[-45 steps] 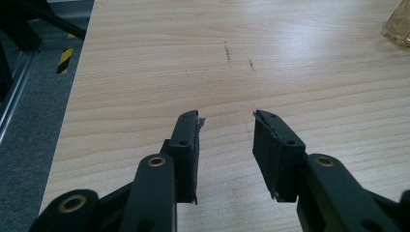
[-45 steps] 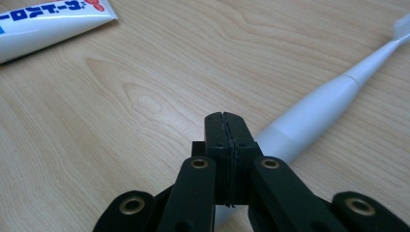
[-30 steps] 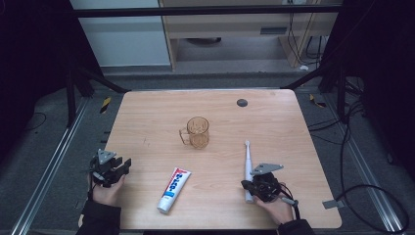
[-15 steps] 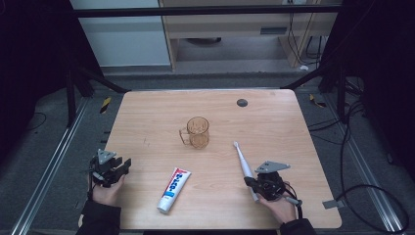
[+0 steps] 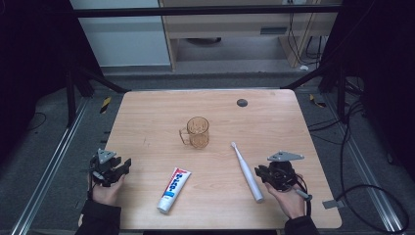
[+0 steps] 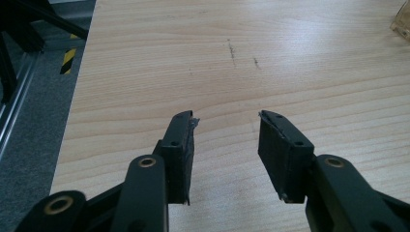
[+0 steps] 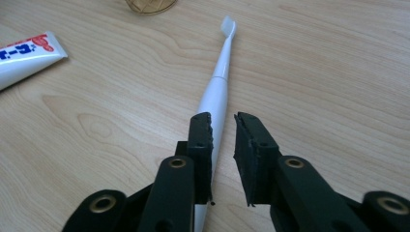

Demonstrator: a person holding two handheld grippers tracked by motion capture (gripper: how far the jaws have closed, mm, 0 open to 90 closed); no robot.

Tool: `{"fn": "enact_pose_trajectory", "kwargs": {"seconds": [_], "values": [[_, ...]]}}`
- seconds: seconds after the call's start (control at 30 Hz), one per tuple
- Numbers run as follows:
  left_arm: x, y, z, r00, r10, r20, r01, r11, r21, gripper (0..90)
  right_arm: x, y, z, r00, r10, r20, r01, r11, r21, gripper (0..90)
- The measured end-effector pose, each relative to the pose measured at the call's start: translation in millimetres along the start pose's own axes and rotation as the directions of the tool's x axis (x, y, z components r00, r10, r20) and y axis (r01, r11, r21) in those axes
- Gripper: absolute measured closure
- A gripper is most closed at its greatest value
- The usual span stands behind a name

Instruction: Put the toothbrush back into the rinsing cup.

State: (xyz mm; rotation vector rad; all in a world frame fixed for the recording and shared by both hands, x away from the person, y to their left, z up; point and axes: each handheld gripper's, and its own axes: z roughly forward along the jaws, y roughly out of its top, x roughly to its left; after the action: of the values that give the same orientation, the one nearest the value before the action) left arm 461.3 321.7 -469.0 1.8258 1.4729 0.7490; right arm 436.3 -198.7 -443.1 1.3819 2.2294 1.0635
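A white toothbrush [image 5: 247, 172] lies flat on the wooden table [image 5: 147, 112], head pointing towards a clear amber cup [image 5: 198, 131]. My right gripper [image 5: 259, 172] hovers just right of the handle. Its jaws have just been opening and stand a little apart with nothing between them. In the right gripper view the toothbrush [image 7: 215, 94] runs under the left jaw of that gripper [image 7: 222, 121]. A white toothpaste tube [image 5: 174, 189] lies front centre. My left gripper [image 5: 125, 165] rests at the table's left edge. Its jaws [image 6: 226, 118] have also been opening and hold nothing.
A small dark round mark [image 5: 242, 102] sits near the far right of the table. The cup's base [image 7: 150, 5] is beyond the brush head, and the tube [image 7: 26, 53] lies off to that view's left. Dark floor, rails and cables surround the table.
The right gripper has let go of the toothbrush and drawn back to the right and upward. The brush now lies flat. The left hand has stayed put, its jaws wider.
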Motion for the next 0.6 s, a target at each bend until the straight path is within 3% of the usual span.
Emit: {"fn": "enact_pose_trajectory", "kwargs": {"seconds": [0.2, 0.23, 0.6], "values": [[-2.2, 0.7, 2.2, 0.9998, 0.020, -0.006, -0.020, 0.9998, 0.006, 53.0, 0.4, 11.1, 1.0, 0.9995, -0.010, 0.030, 0.009, 0.999, 0.052, 65.3], [-2.5, 0.9, 2.4, 0.9998, 0.021, -0.007, -0.021, 0.9998, 0.004, 52.5, 0.8, 14.9, 1.1, 0.9993, -0.012, 0.036, 0.009, 0.997, 0.080, 63.7], [-1.9, 1.3, 4.1, 0.9995, 0.029, -0.008, -0.029, 0.9995, 0.010, 50.0, 9.7, 42.8, 4.9, 0.9988, -0.033, 0.036, 0.026, 0.986, 0.167, 57.4]]}}
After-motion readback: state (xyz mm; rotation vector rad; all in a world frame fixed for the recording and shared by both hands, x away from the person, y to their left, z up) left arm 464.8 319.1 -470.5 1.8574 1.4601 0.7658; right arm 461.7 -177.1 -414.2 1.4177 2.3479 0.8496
